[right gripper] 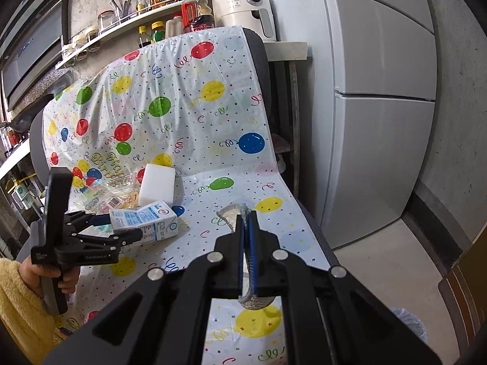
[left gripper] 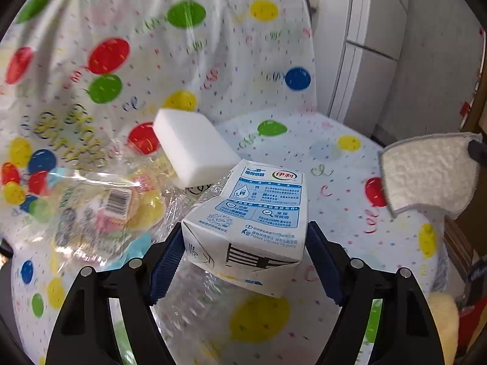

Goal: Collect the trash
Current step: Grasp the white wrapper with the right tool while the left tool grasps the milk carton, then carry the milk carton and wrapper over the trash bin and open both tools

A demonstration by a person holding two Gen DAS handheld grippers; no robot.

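Note:
A white and blue milk carton (left gripper: 252,213) (right gripper: 146,222) lies on its side on the seat of a chair under a balloon-print sheet (left gripper: 304,149). My left gripper (left gripper: 245,226) (right gripper: 123,227) straddles the carton's near end, and its blue pads (left gripper: 166,261) lie against both sides. Behind the carton are a white sponge block (left gripper: 194,146) (right gripper: 156,184) and a crumpled clear wrapper (left gripper: 100,210) (right gripper: 103,200). My right gripper (right gripper: 248,216) hangs over the seat's right half, shut on a white cloth with a grey edge (left gripper: 429,176) (right gripper: 231,216).
The chair back (right gripper: 170,91) rises behind the seat. A grey fridge (right gripper: 380,91) stands to the right over pale floor (right gripper: 380,267). A shelf of bottles (right gripper: 146,9) and a white appliance (right gripper: 240,6) are behind. A hand in a yellow sleeve (right gripper: 18,304) holds the left gripper.

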